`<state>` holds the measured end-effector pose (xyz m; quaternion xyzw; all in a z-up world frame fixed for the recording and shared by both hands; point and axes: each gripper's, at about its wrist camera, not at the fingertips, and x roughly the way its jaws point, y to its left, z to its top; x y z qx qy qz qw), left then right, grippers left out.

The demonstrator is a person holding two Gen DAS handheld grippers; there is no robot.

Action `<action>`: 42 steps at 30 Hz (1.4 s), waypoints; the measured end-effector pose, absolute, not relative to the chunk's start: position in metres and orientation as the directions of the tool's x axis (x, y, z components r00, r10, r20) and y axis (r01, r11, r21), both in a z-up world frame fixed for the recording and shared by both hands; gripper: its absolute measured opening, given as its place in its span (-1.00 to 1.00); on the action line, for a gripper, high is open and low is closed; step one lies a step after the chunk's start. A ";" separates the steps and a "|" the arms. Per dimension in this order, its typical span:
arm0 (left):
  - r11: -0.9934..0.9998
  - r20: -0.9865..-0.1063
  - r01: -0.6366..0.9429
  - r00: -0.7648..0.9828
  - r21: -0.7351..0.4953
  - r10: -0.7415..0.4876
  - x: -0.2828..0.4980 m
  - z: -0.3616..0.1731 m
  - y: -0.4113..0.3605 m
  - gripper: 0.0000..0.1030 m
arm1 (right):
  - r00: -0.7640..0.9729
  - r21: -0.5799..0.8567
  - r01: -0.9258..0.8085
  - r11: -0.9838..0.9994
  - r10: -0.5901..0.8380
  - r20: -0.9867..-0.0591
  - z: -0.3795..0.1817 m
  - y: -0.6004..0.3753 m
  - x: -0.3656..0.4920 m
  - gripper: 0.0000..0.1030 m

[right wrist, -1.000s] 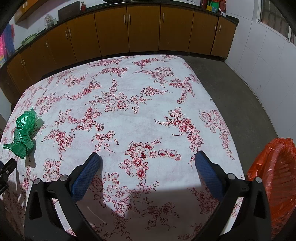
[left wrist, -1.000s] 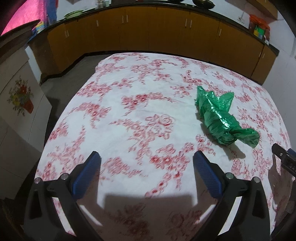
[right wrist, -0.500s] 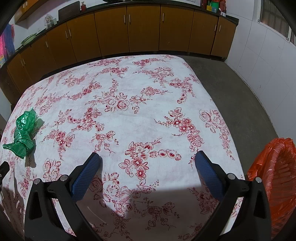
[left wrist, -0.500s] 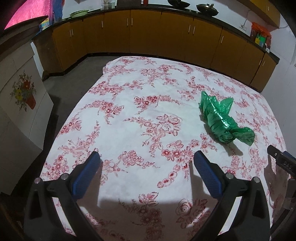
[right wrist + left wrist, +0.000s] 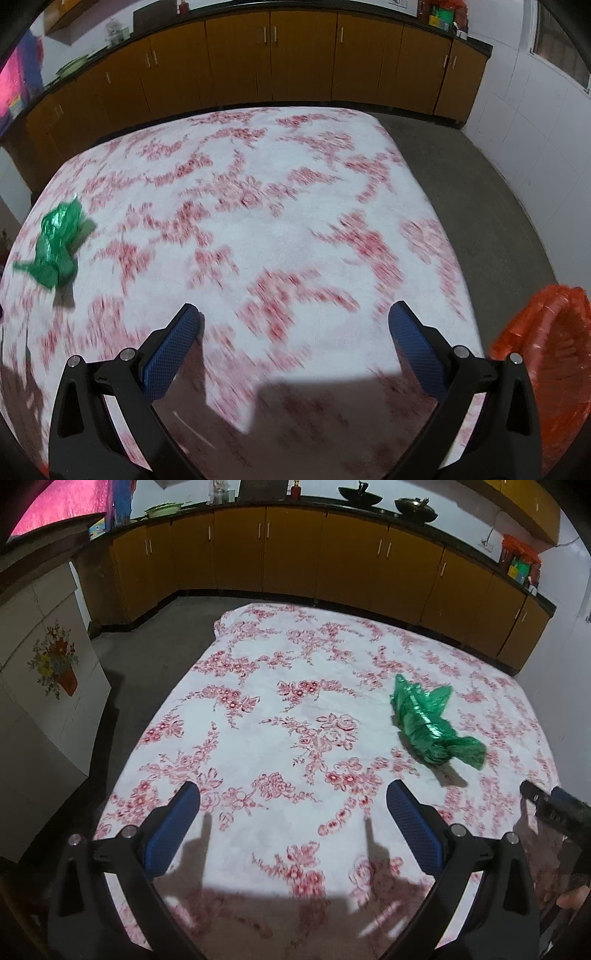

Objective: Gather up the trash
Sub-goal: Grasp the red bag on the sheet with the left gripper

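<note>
A crumpled green plastic bag (image 5: 428, 723) lies on the floral tablecloth (image 5: 288, 709), ahead and to the right of my left gripper (image 5: 293, 794), which is open and empty above the table's near part. The bag also shows in the right wrist view (image 5: 57, 245) at the far left. My right gripper (image 5: 295, 317) is open and empty over the table's near edge; that view is motion-blurred. An orange bin with an orange liner (image 5: 550, 350) stands beside the table at the lower right. The right gripper's tip (image 5: 550, 808) shows at the right edge of the left wrist view.
Brown kitchen cabinets (image 5: 295, 554) run along the far wall with pans and containers on the counter. A white cabinet with a flower picture (image 5: 40, 686) stands left of the table. Grey floor (image 5: 480, 192) lies to the right, by a tiled white wall.
My left gripper has pulled back and risen, so more of the table and cabinets shows. My right gripper held still, then started moving; its view is now blurred. The green bag has not moved.
</note>
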<state>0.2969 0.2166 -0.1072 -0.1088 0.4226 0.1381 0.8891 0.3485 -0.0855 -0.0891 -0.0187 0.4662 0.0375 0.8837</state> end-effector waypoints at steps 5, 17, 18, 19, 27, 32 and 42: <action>0.957 -0.744 -0.277 0.657 -0.088 0.122 0.265 -0.080 0.200 0.92 | 0.682 -0.023 -0.036 0.999 0.008 -0.731 -0.052 -0.120 0.292 0.97; 0.984 -0.628 -0.110 0.778 -0.137 0.000 0.174 -0.026 0.121 0.92 | 0.893 0.081 0.043 0.996 -0.002 -0.449 0.047 -0.161 0.163 0.97; 0.987 -0.625 -0.101 0.781 -0.128 -0.001 0.170 -0.025 0.116 0.92 | 0.898 0.106 0.047 0.993 0.005 -0.439 0.049 -0.166 0.155 0.97; 0.990 -0.621 -0.084 0.784 -0.113 -0.004 0.163 -0.025 0.107 0.92 | 0.901 0.117 0.051 0.992 0.005 -0.434 0.049 -0.170 0.149 0.97; 0.999 -0.636 -0.042 0.771 -0.012 0.025 0.137 -0.047 0.065 0.92 | 0.932 0.091 0.078 0.993 -0.041 -0.359 0.061 -0.181 0.096 0.97; 0.998 -0.680 -0.056 0.731 0.018 0.053 0.135 -0.077 0.054 0.80 | 0.930 0.118 0.079 0.990 -0.031 -0.365 0.058 -0.187 0.085 0.97; 0.995 -0.787 -0.084 0.616 -0.055 0.009 0.157 -0.126 0.056 0.33 | 0.920 0.087 0.065 0.994 -0.026 -0.391 0.049 -0.177 0.085 0.97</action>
